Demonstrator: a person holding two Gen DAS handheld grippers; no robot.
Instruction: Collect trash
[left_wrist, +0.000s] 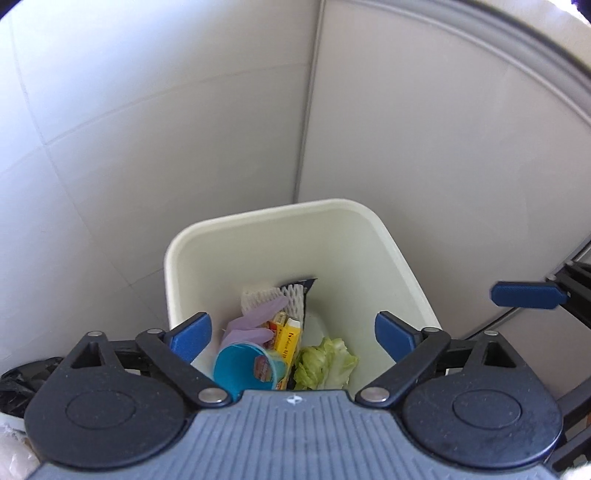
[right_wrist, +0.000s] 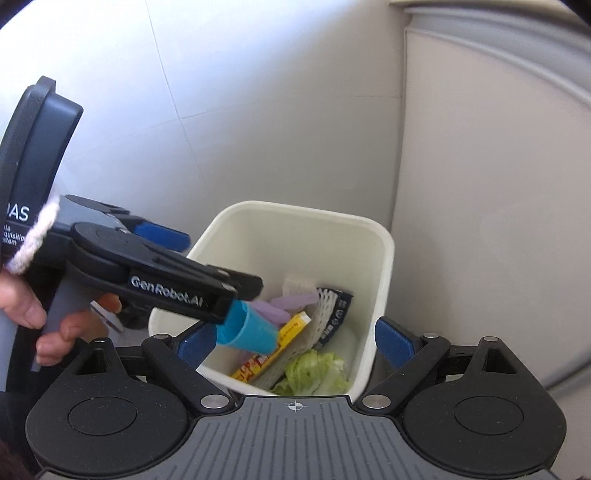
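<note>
A white trash bin (left_wrist: 258, 218) stands in a tiled corner. Inside it lie a teal cup (left_wrist: 245, 365), a purple glove (left_wrist: 251, 325), a yellow box (left_wrist: 288, 334), a lettuce leaf (left_wrist: 327, 362) and white foam netting (left_wrist: 273, 299). My left gripper (left_wrist: 291, 334) hovers over the bin, open wide, its pads clear of the cup below. In the right wrist view, a hand (right_wrist: 22, 310) holds the left gripper (right_wrist: 210, 258) above the bin (right_wrist: 384, 258), with the cup (right_wrist: 251, 332) just under its tip. My right gripper (right_wrist: 295, 339) is open and empty over the bin's near edge.
Tiled walls (left_wrist: 147, 147) meet behind the bin, and a white panel with grey trim (right_wrist: 498, 184) stands close on its right. A black bag (left_wrist: 22, 376) shows at the lower left. One blue finger pad (left_wrist: 528, 293) of the right gripper pokes in from the right.
</note>
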